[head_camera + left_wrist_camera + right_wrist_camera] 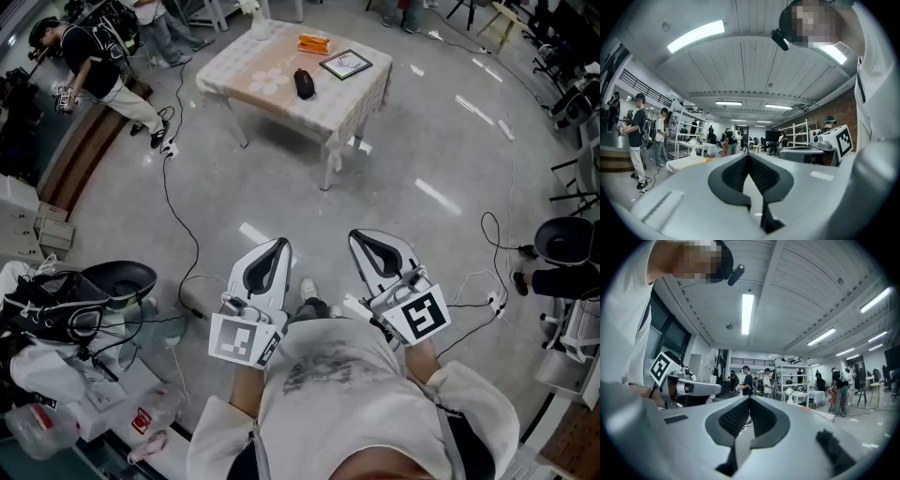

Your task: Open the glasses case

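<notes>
Case lies on surface, upper centre of frame, well apart from both tools. Left tool and right tool are clenched on nothing and held level. Looks like an approach carry; opening not yet begun.

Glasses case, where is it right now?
In the head view, the black glasses case lies on the table at top centre, just left of the framed picture and below the orange packet.
</notes>
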Demonstrator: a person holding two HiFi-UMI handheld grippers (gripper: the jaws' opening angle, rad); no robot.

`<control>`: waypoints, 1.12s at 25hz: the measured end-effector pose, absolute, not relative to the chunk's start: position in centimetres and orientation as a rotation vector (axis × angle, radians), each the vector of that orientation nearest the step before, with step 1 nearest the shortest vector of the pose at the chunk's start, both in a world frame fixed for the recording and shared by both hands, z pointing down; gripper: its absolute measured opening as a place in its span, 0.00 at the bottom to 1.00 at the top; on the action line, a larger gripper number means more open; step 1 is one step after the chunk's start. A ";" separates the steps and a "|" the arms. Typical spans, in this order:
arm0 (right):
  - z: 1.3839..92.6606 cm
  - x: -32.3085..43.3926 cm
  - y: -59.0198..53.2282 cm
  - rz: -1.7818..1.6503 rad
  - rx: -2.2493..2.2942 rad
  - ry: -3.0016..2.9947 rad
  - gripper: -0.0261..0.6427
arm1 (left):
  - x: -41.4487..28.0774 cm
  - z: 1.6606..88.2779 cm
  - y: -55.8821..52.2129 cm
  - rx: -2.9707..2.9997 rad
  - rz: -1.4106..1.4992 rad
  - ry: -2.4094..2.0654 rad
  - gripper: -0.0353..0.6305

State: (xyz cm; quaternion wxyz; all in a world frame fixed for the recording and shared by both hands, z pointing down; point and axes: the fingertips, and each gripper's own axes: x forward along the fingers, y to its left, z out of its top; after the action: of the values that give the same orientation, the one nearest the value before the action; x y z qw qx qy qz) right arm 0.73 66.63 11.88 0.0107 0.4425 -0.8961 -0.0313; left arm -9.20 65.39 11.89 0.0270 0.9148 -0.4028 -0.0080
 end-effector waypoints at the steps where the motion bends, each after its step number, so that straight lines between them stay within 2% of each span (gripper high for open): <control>1: 11.9 0.4 65.9 -0.095 1.380 -2.791 0.06 | -9.5 11.9 64.6 2.825 -0.029 -1.239 0.06; 15: 12.7 -1.2 58.8 -0.056 1.455 -2.705 0.06 | -11.3 12.2 56.9 2.839 -0.059 -1.149 0.06; 28: 13.3 2.5 51.0 -0.022 1.388 -2.739 0.06 | -7.1 12.5 49.4 2.815 -0.031 -1.183 0.06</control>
State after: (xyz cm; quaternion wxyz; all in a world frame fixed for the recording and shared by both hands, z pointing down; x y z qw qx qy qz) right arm 2.52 50.96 13.31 0.0356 0.4518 -0.8914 -0.0073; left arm -7.08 49.39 12.52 0.0439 0.9209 -0.3871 -0.0100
